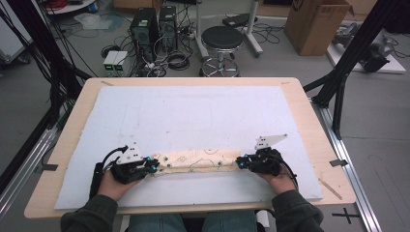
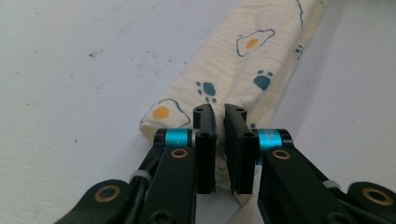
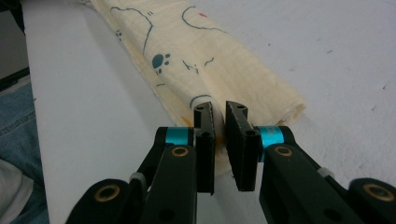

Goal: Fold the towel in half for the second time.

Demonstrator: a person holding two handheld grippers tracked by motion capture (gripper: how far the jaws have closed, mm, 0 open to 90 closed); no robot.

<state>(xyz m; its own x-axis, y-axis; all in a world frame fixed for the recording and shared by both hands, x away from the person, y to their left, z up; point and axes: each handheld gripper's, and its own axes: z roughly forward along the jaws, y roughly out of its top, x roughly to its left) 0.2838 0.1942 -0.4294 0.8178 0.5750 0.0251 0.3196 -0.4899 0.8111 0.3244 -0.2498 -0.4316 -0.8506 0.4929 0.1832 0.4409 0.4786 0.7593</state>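
Folding a cream printed cloth point(image 1: 198, 162) looks to be the work in hand: it lies as a long narrow band along the near edge of the desk point(image 1: 309, 116), on the white sheet point(image 1: 193, 116) that covers it. The left gripper point(image 2: 219, 114) has its jaws nearly shut on the cloth's left end, and the right gripper point(image 3: 219, 112) pinches the right end likewise, a fold of fabric caught between the jaws of each. I judge the band is mid-fold. The next move calls for both ends lifting together, level and taut, so the layers do not slip apart.
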